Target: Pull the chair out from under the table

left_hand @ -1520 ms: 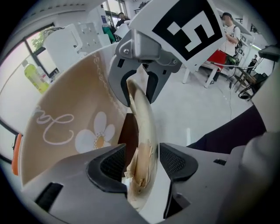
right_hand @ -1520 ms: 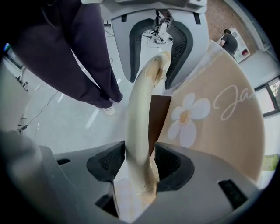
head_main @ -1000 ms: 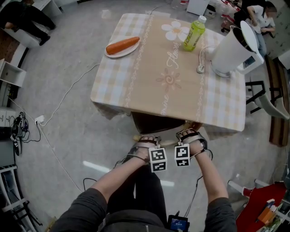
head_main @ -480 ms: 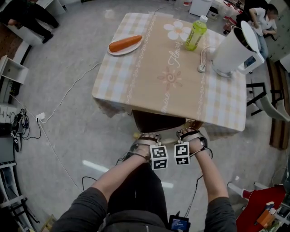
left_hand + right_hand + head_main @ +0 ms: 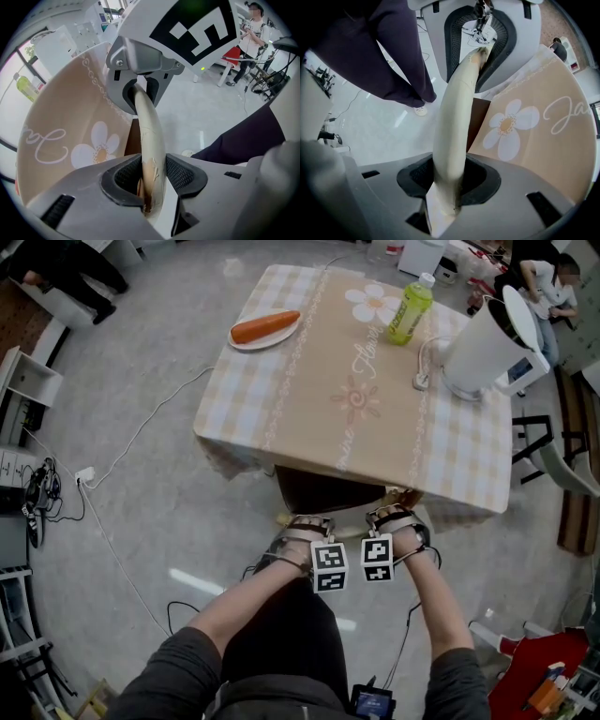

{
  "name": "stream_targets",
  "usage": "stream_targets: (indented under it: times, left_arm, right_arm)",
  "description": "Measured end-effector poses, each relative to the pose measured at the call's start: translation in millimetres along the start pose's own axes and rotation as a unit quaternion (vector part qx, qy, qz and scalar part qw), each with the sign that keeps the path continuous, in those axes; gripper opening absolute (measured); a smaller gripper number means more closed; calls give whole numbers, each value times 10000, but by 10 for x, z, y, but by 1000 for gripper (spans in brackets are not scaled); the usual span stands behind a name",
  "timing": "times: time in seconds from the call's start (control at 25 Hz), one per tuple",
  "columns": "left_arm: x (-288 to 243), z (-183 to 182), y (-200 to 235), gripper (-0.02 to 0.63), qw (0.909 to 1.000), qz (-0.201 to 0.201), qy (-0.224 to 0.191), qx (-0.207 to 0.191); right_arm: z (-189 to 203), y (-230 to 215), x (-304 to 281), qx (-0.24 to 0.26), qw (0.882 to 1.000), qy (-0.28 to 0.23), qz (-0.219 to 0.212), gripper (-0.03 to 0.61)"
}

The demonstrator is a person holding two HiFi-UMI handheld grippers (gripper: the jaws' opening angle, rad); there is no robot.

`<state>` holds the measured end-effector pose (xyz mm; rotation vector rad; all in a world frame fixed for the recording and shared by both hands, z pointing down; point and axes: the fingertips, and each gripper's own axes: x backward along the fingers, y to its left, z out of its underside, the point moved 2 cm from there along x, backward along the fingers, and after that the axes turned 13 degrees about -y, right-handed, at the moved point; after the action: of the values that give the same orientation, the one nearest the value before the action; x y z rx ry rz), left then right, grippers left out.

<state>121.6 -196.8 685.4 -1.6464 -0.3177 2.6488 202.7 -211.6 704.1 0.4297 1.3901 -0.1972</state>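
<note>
The chair is tucked under the table (image 5: pixel 309 390); its brown seat (image 5: pixel 323 491) shows below the checked tablecloth. Its cream curved back rail (image 5: pixel 352 533) runs between my two grippers. In the head view my left gripper (image 5: pixel 302 527) and right gripper (image 5: pixel 394 519) point down side by side on that rail. In the left gripper view the rail (image 5: pixel 149 136) sits pinched between the left gripper's (image 5: pixel 152 177) pads, with peeling paint at the grip. In the right gripper view the right gripper (image 5: pixel 449 180) is shut on the same rail (image 5: pixel 457 117).
On the table are a carrot on a plate (image 5: pixel 265 327), a green bottle (image 5: pixel 410 310) and a white kettle (image 5: pixel 487 348) with its cord. A cable (image 5: pixel 122 470) trails over the floor at left. Black chair legs (image 5: pixel 534 442) stand at right. The person's legs are just behind the rail.
Both grippers stay where they were on the rail and the chair has not shifted. Only the head view has drifted a little.
</note>
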Motion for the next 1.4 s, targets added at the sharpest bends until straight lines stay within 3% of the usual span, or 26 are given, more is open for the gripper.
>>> stream_targets:
  times: [1.4]
  left_arm:
    - [106,-42,-310,160,9998,126,-82,-112]
  right_arm:
    - [-164,284,51,-82,9999,20,-65,133]
